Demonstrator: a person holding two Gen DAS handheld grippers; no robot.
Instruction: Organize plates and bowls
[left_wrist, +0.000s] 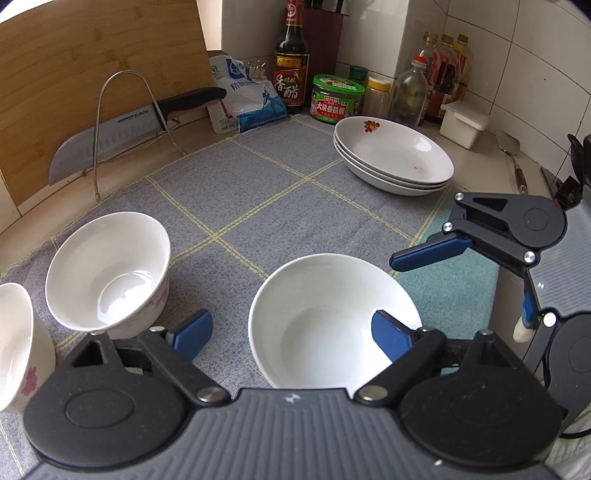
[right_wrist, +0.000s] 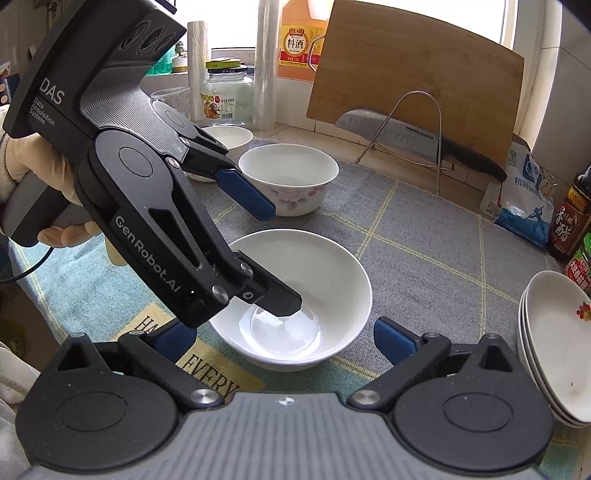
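A plain white bowl (left_wrist: 325, 325) (right_wrist: 295, 291) stands on the grey checked cloth (left_wrist: 258, 206). My left gripper (left_wrist: 291, 334) (right_wrist: 282, 258) is open astride the bowl's rim, one finger inside and the other outside, neither pad pressing. My right gripper (right_wrist: 284, 339) (left_wrist: 460, 295) is wide open at the bowl's other side, with the bowl's wall between its fingers and untouched. A floral bowl (left_wrist: 107, 273) (right_wrist: 288, 177) stands beyond it, and another floral bowl (left_wrist: 18, 347) (right_wrist: 225, 136) further left. Three stacked white plates (left_wrist: 395, 155) (right_wrist: 554, 350) sit at the right.
A knife (left_wrist: 110, 140) rests in a wire rack before a leaning wooden board (left_wrist: 74, 74). A salt bag (left_wrist: 243, 99), a vinegar bottle (left_wrist: 291, 62), jars and oil bottles line the back wall. A spatula (left_wrist: 511, 155) lies right. A teal mat (left_wrist: 450, 295) covers the near edge.
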